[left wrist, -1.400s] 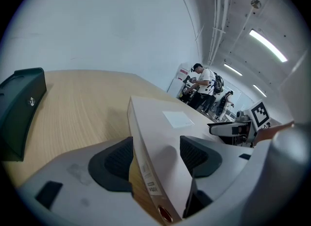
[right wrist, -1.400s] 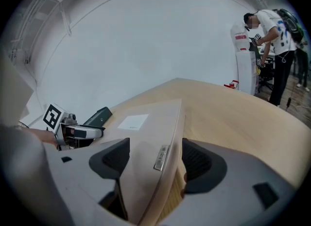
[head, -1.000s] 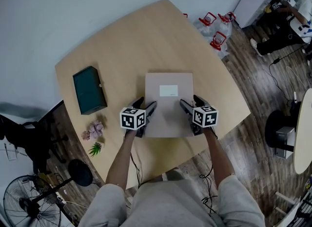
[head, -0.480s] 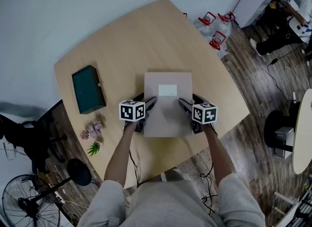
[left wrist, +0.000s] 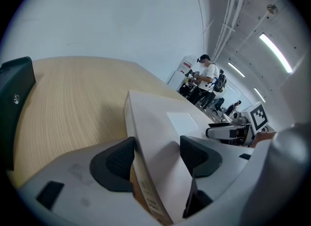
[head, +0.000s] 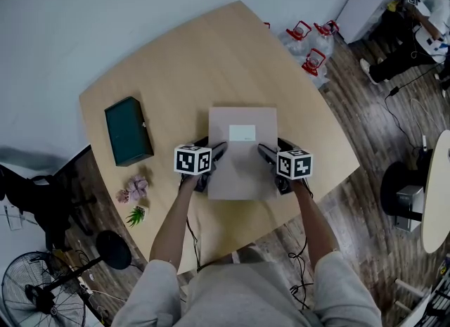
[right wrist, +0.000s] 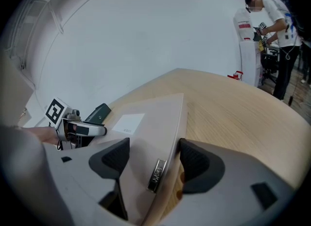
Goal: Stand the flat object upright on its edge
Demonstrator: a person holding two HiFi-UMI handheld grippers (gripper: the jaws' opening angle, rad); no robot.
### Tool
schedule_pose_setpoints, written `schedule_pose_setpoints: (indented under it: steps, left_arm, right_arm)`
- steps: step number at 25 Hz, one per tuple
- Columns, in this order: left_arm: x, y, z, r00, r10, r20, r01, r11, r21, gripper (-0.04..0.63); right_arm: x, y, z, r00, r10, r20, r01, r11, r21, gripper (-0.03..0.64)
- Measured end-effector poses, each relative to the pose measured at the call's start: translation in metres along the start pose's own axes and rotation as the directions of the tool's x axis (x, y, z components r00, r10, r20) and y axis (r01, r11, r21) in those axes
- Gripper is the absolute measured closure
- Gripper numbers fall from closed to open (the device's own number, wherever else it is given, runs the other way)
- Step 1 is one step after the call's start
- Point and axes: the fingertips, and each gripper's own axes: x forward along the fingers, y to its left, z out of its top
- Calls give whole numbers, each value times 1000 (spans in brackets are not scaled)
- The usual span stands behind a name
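The flat box [head: 242, 151] lies near the table's [head: 176, 58] front edge, its sides pinched by the left gripper [head: 211, 158] and right gripper [head: 270, 155], and uneven lifting could make these shallow edge grips slip, dropping it flat.

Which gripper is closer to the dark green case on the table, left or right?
Left. The left gripper grips the left edge of the flat beige box, with the dark green case farther out on that side. The right gripper grips the opposite edge, across the box.
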Motion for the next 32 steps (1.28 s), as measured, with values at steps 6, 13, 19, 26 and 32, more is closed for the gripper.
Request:
schedule_pose_setpoints:
  steps: [6, 13, 19, 26, 32]
  left_arm:
    - [-8, -6, 8, 1000, 7, 30, -8, 999, 34, 314]
    - [-27, -20, 24, 995, 24, 100, -33, 996, 85, 314]
    - [-41, -32, 30, 988, 39, 148, -57, 991, 117, 314]
    - [-64, -48, 37, 976, 47, 211, -79, 986, 147, 317]
    - [-84, -66, 37, 969, 45, 244, -93, 978, 189, 318]
  right_arm:
    - [-9, 6, 9, 999, -13, 31, 15, 999, -39, 291]
    - [-30, 16, 26, 995, -27, 98, 36, 996, -86, 296]
    - [-46, 25, 34, 989, -43, 145, 60, 991, -118, 301]
    - [-69, 39, 41, 975, -61, 215, 94, 985, -145, 307]
    - [-91, 47, 42, 963, -54, 265, 93, 986, -135, 314]
